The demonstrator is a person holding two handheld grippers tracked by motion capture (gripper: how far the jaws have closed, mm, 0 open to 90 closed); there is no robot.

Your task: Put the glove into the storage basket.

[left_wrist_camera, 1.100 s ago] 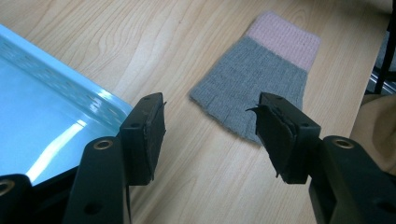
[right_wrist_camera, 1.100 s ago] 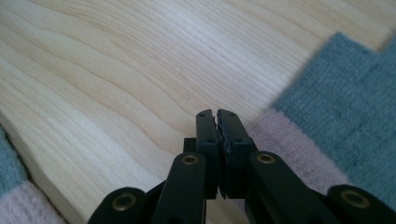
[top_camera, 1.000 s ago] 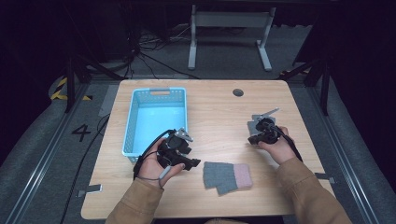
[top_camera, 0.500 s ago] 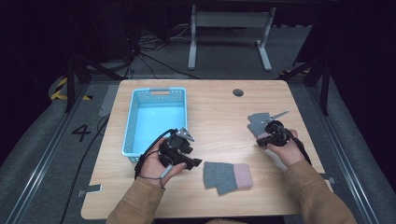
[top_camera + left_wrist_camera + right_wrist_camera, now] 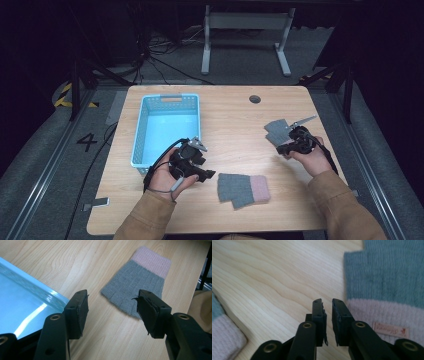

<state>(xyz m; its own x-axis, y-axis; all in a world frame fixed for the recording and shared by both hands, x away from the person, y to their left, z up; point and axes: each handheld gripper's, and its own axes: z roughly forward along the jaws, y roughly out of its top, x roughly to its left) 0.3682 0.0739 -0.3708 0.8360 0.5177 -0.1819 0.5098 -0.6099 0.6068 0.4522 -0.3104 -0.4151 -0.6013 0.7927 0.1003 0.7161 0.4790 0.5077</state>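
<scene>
A grey knit glove with a pink cuff (image 5: 243, 189) lies flat near the table's front edge. My left gripper (image 5: 206, 175) hovers just left of it, open and empty; in the left gripper view the glove (image 5: 140, 282) lies a little beyond the parted jaws of the left gripper (image 5: 112, 300). A second grey glove (image 5: 276, 131) rests at the right, and my right gripper (image 5: 281, 148) sits just in front of it. In the right gripper view the right gripper (image 5: 327, 302) has its jaws nearly touching over bare wood, with the second glove (image 5: 387, 277) beside them.
A light blue plastic basket (image 5: 141, 131) stands at the left of the wooden table (image 5: 235, 115), its corner (image 5: 25, 302) close beside my left gripper. A round cable hole (image 5: 255, 99) sits near the far edge.
My right gripper has drawn back toward the person and to the right, leaving the second glove lying on the table. The left gripper has stayed put.
</scene>
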